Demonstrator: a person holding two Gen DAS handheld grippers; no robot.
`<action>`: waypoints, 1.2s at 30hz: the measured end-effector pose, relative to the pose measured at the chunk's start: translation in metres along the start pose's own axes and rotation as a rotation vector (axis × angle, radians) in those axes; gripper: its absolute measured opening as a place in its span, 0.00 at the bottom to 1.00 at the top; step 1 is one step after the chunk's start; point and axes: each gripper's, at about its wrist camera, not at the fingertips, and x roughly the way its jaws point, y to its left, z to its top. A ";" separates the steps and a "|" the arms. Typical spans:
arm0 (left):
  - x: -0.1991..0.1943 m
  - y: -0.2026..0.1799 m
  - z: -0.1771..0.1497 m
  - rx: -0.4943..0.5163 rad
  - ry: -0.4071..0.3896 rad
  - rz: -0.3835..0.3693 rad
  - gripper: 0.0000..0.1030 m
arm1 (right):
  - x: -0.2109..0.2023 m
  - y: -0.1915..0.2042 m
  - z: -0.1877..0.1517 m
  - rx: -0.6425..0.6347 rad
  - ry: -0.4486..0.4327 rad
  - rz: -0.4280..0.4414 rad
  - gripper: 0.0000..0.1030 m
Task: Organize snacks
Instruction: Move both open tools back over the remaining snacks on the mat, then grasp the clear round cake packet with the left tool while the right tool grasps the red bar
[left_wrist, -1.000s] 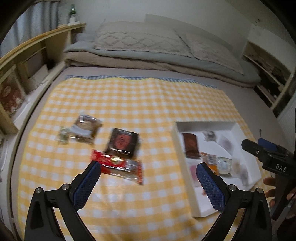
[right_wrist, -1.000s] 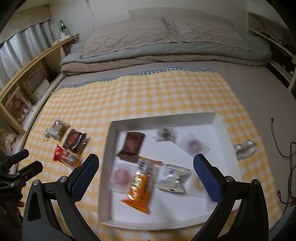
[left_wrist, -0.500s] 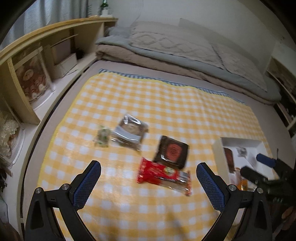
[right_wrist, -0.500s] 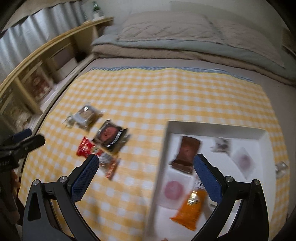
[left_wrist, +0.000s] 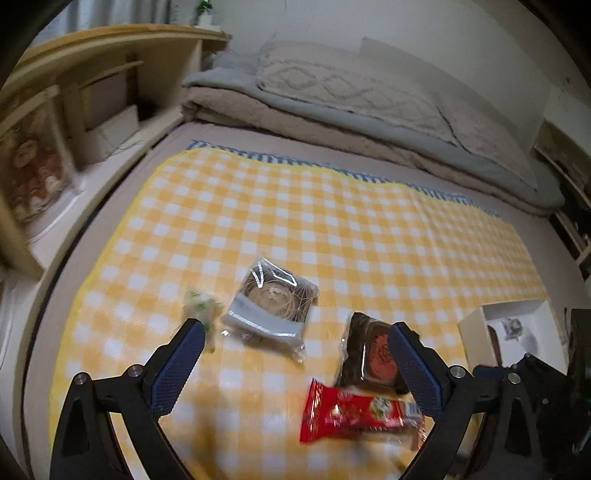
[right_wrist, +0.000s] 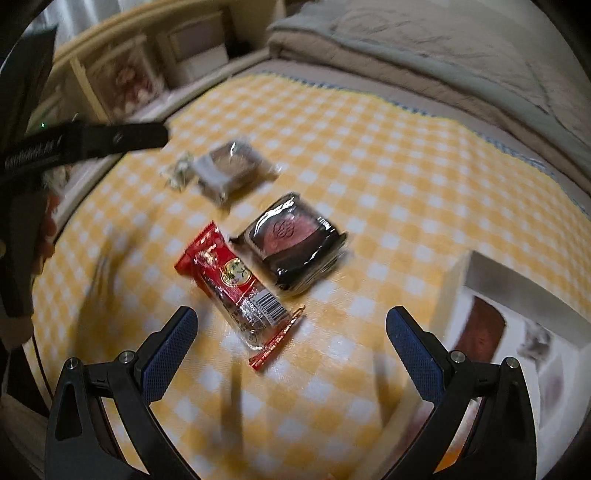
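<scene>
Several loose snacks lie on the yellow checked cloth (left_wrist: 295, 206): a red bar (left_wrist: 351, 410) (right_wrist: 232, 280), a dark square pack (left_wrist: 373, 358) (right_wrist: 291, 240), a clear pack with a brown cake (left_wrist: 273, 299) (right_wrist: 229, 166) and a small pale green sweet (left_wrist: 201, 302) (right_wrist: 179, 171). My left gripper (left_wrist: 295, 365) is open and empty above the clear pack and the red bar. My right gripper (right_wrist: 291, 354) is open and empty just short of the red bar. The white box (left_wrist: 509, 332) (right_wrist: 517, 306) with snacks in it sits at the right.
A wooden shelf unit (left_wrist: 74, 122) runs along the left side of the bed. Pillows and a folded grey duvet (left_wrist: 369, 110) lie beyond the cloth. The left gripper shows at the left edge of the right wrist view (right_wrist: 85, 140).
Both grippers have swung left, away from the white box and towards the loose snacks, and have come closer to them. Both stay open and empty.
</scene>
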 end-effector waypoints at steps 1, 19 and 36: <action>0.009 0.000 0.002 0.010 0.005 0.000 0.96 | 0.005 0.000 0.000 -0.003 0.013 0.014 1.00; 0.129 0.002 0.024 0.036 0.087 0.039 0.96 | 0.043 0.019 -0.021 -0.161 0.176 0.084 0.30; 0.127 -0.022 0.018 0.078 0.177 0.069 0.61 | 0.005 0.015 -0.061 -0.011 0.288 0.122 0.21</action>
